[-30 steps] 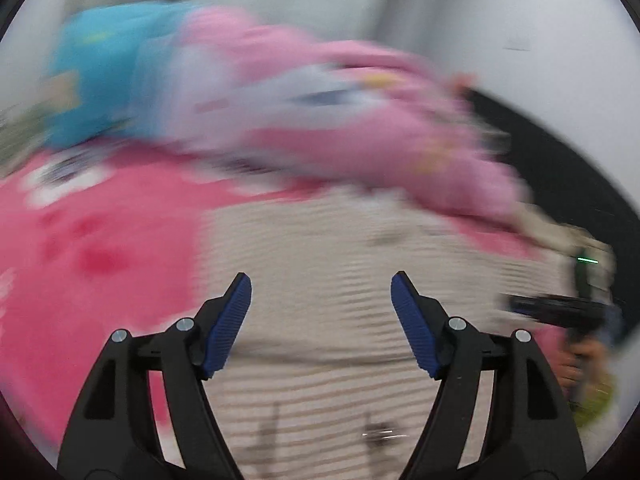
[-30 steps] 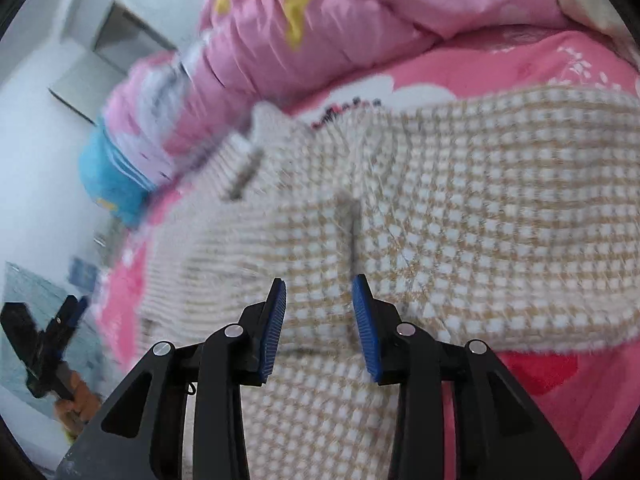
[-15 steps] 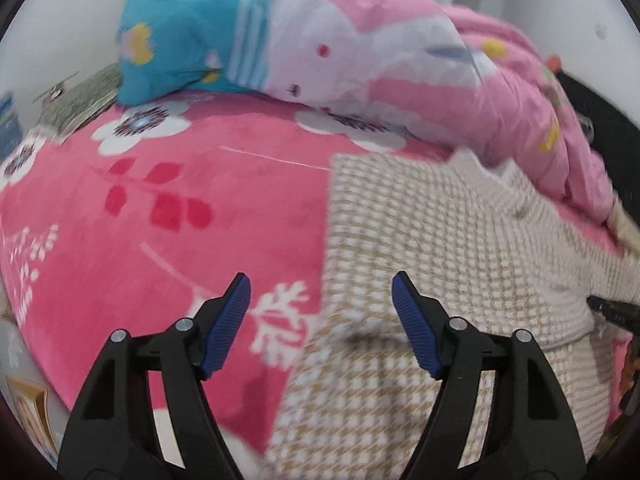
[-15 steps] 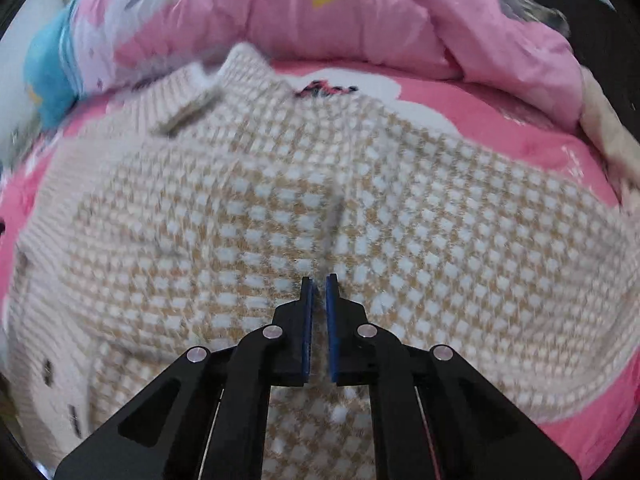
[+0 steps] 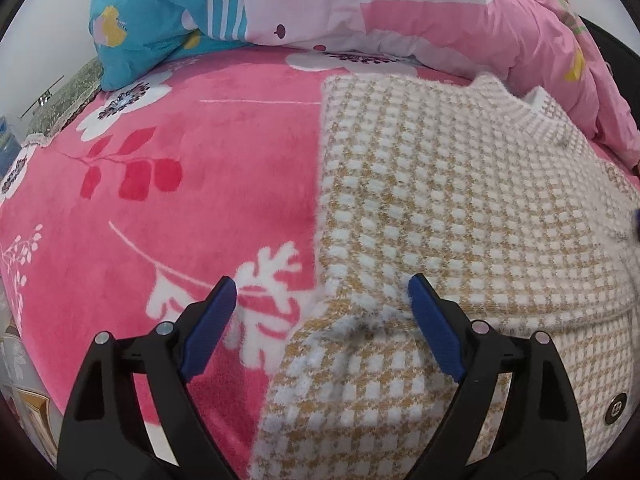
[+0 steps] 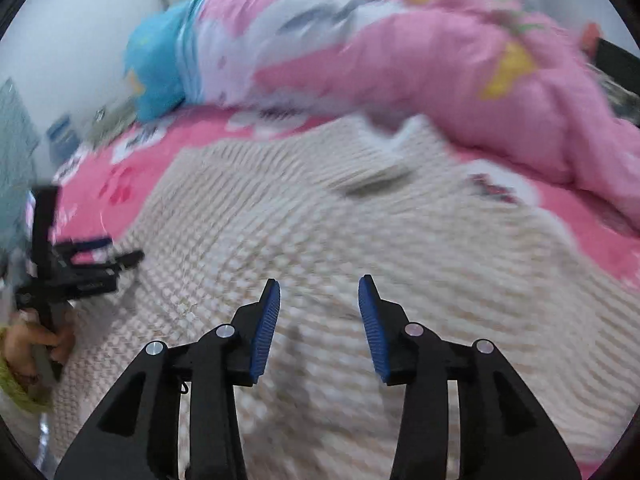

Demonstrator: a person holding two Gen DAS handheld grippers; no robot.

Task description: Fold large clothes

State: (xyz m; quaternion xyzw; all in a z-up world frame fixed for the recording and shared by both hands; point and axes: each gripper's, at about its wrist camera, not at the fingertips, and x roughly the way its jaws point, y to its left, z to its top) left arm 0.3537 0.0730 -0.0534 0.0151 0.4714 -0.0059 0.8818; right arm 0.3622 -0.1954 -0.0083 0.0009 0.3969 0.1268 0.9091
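A cream and tan checked knit sweater lies flat on a pink flowered blanket, collar towards the far quilt. My left gripper is open and empty, just above the sweater's left edge where a sleeve is folded over the body. My right gripper is open and empty above the sweater's middle; this view is blurred by motion. The left gripper also shows in the right wrist view, held in a hand at the sweater's left side.
A bunched pink quilt and a blue pillow lie along the far side of the bed. A dark button sits on the sweater at the lower right. White walls stand behind the bed.
My right gripper was shut half a second ago; it has opened and drawn back from the sweater. My left gripper has come closer to the sweater's left edge, still open.
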